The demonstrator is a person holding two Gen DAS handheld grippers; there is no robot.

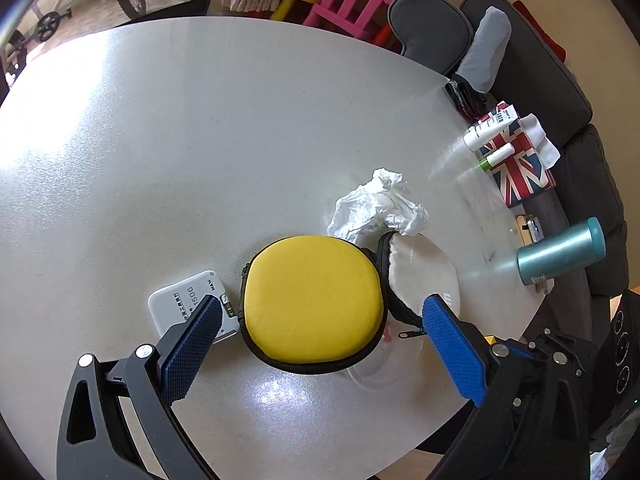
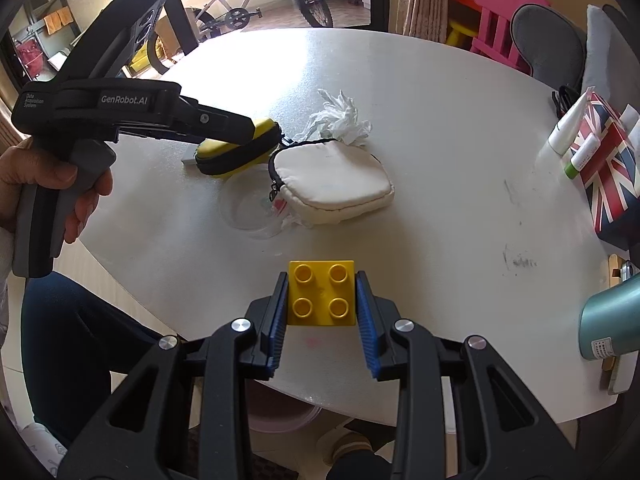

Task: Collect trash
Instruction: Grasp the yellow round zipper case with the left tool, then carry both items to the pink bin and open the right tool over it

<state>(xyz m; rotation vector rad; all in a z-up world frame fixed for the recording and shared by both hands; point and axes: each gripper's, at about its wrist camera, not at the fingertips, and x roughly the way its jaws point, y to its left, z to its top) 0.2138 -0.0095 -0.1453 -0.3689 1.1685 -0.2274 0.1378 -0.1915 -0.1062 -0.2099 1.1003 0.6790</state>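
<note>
A crumpled white tissue (image 1: 378, 206) lies on the round white table (image 1: 200, 160), behind a yellow zip case (image 1: 312, 300) and a cream pouch (image 1: 424, 272). It also shows in the right wrist view (image 2: 340, 118). My left gripper (image 1: 320, 320) is open, its blue fingers on either side of the yellow case (image 2: 236, 152). My right gripper (image 2: 322, 300) is shut on a yellow toy brick (image 2: 322, 298) over the table's near edge. A clear plastic lid (image 2: 252, 208) lies by the cream pouch (image 2: 332, 178).
A white card (image 1: 180, 300) lies left of the yellow case. A Union Jack box (image 1: 516, 160) with tubes (image 1: 490, 126), a teal flask (image 1: 560, 250) and dark chairs (image 1: 540, 60) stand at the right. A pink bin (image 2: 280, 412) shows under the table edge.
</note>
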